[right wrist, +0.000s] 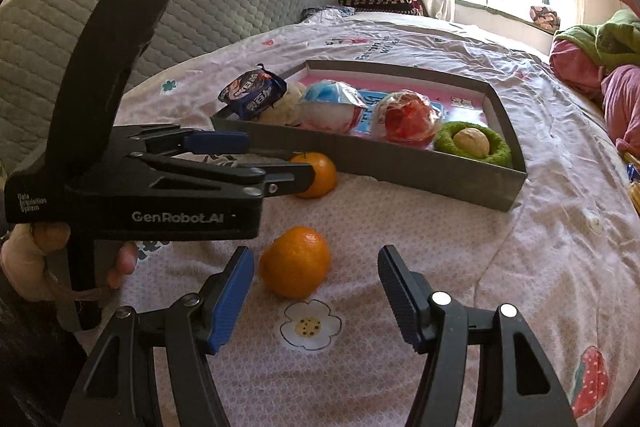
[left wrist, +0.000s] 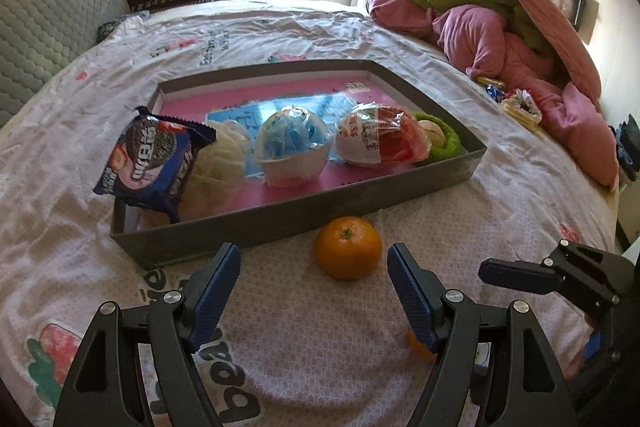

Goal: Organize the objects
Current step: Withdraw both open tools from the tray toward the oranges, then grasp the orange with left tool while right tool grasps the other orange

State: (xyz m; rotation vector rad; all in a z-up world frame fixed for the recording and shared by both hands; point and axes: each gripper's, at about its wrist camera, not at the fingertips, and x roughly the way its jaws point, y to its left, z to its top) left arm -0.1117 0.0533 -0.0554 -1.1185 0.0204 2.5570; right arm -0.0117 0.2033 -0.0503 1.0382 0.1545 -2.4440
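Left wrist view: my left gripper (left wrist: 314, 291) has its jaws wide apart, and an orange (left wrist: 348, 247) sits on the bed at 12 o'clock, just beside the gray box (left wrist: 280, 217). My right gripper (right wrist: 316, 287) is wide too, near a second orange (right wrist: 295, 261). Oranges feel firm, round and roll easily, so I'd squeeze across the fat middle.

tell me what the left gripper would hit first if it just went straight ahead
Probably the orange near the tray: it lies just ahead of the open left gripper, slightly right of center. Past it stands the gray tray wall. Depth is uncertain.
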